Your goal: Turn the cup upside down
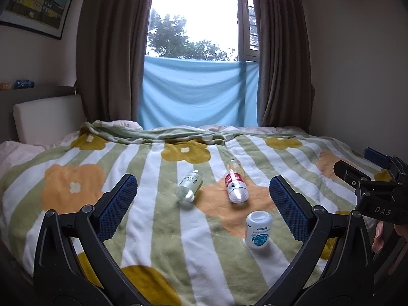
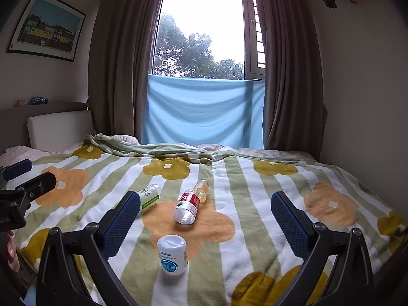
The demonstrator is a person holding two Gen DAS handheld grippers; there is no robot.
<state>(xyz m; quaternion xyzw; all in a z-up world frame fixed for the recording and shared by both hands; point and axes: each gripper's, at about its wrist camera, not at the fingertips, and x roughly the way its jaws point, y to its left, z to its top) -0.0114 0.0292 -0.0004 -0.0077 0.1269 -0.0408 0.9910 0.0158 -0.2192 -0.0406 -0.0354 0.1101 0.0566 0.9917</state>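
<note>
**Both grippers hover open over the bed, nothing in hand**

My left gripper (image 1: 202,199) and right gripper (image 2: 204,216) both have their fingers spread wide and empty. I see no plain cup; the nearest match, I judge, is the small white jar (image 2: 172,253) with a blue label, standing upright on the blanket (image 2: 255,242) just ahead of the right gripper. It looks like light, stiff, smooth plastic, so I would pinch it across the middle of its body and squeeze firmly, since it could slip. Beyond it lie a red-labelled bottle (image 2: 187,206), a green-labelled bottle (image 2: 149,197) and a small yellowish bottle (image 2: 202,187), all on their sides. The bed is soft and uneven, so a turned-over jar may tip. Behind are brown curtains (image 2: 119,63), a blue cloth (image 2: 204,112) across the window, and a framed picture (image 2: 47,26).
</note>
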